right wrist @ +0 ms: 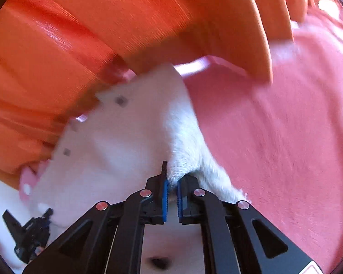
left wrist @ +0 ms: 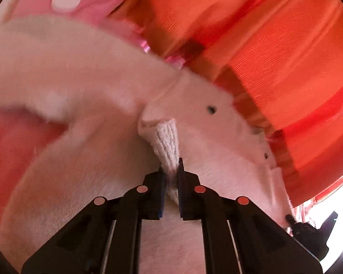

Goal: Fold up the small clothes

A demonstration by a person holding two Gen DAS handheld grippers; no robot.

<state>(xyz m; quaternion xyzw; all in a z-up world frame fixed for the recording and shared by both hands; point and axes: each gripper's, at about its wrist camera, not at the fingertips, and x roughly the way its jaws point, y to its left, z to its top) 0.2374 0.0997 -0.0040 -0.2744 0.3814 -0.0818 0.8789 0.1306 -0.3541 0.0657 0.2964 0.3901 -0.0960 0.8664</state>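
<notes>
Pink bedcover (right wrist: 285, 137) beneath orange plastic ribs (right wrist: 103, 34). White fleece garment (right wrist: 125, 137): left gripper (left wrist: 170, 171) clamped its ribbed cuff (left wrist: 167, 141); right gripper (right wrist: 171, 178) clamped a fleece edge.

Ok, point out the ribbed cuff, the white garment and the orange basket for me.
ribbed cuff (left wrist: 167, 145), left wrist view, middle of the ribbing.
white garment (right wrist: 116, 141), right wrist view, flat fleece panel near the dark studs.
orange basket (right wrist: 84, 36), right wrist view, outer wall.
</notes>
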